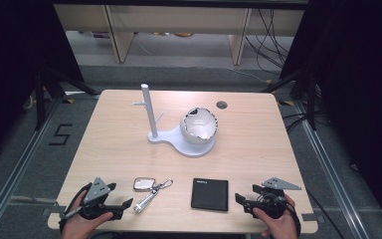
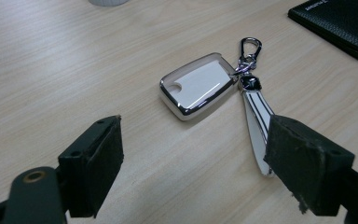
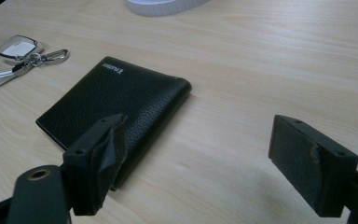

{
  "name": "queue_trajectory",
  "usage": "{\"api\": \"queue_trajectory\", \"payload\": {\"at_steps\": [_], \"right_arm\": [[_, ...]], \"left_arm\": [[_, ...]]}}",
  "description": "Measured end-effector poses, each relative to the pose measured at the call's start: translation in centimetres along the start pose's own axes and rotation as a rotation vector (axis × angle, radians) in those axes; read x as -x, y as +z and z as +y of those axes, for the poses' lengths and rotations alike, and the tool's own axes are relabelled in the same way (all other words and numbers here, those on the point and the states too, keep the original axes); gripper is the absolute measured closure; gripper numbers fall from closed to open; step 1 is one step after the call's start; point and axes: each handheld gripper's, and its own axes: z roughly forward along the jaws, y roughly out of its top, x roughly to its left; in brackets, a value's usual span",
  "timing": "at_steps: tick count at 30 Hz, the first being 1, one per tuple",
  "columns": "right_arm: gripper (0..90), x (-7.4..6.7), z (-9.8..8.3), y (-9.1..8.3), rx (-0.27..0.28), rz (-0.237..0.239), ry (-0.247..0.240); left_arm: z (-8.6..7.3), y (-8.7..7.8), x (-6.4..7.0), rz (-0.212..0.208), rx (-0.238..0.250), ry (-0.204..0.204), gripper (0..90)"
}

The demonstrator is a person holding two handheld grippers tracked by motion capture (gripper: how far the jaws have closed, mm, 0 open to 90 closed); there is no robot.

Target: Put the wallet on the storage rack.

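Observation:
A silver-edged white key fob (image 1: 143, 183) (image 2: 196, 85) (image 3: 18, 47) lies near the table's front, with a clip and a white strap (image 2: 257, 116) attached. To its right lies a black leather wallet (image 1: 209, 193) (image 3: 116, 100) (image 2: 345, 23). My left gripper (image 1: 119, 202) (image 2: 196, 161) sits at the front left, open, just short of the fob, nothing between its jaws. At the front right my right gripper (image 1: 239, 201) (image 3: 198, 161) is open beside the wallet's near corner, holding nothing. A white stand (image 1: 179, 138) with a post (image 1: 148, 109) and a cracked white bowl (image 1: 199, 124) stands mid-table.
The wooden table (image 1: 104, 144) has a round cable hole (image 1: 222, 104) at the back. Black frame legs and cables flank it on the grey floor. A person's hands hold both grippers at the front edge.

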Motion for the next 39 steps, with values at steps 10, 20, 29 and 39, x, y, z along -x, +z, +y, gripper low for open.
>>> {"api": "queue_trajectory", "payload": {"at_steps": [10,20,29,39], "right_arm": [[24.2,-0.4,-0.1,0.3,-0.004,0.035,0.059],[26.0,-0.5,0.0,0.3,-0.009,0.091,0.081],[28.0,-0.7,0.0,0.6,-0.012,0.124,0.105],[30.3,-1.0,0.0,1.6,-0.016,0.17,0.087]], "left_arm": [[0.6,0.5,1.0,-0.057,0.028,0.019,31.4],[2.9,2.4,3.2,-0.13,0.01,0.115,62.4],[5.6,6.1,6.3,-0.217,-0.014,0.236,84.8],[7.3,10.6,8.4,-0.249,-0.096,0.291,89.0]]}}
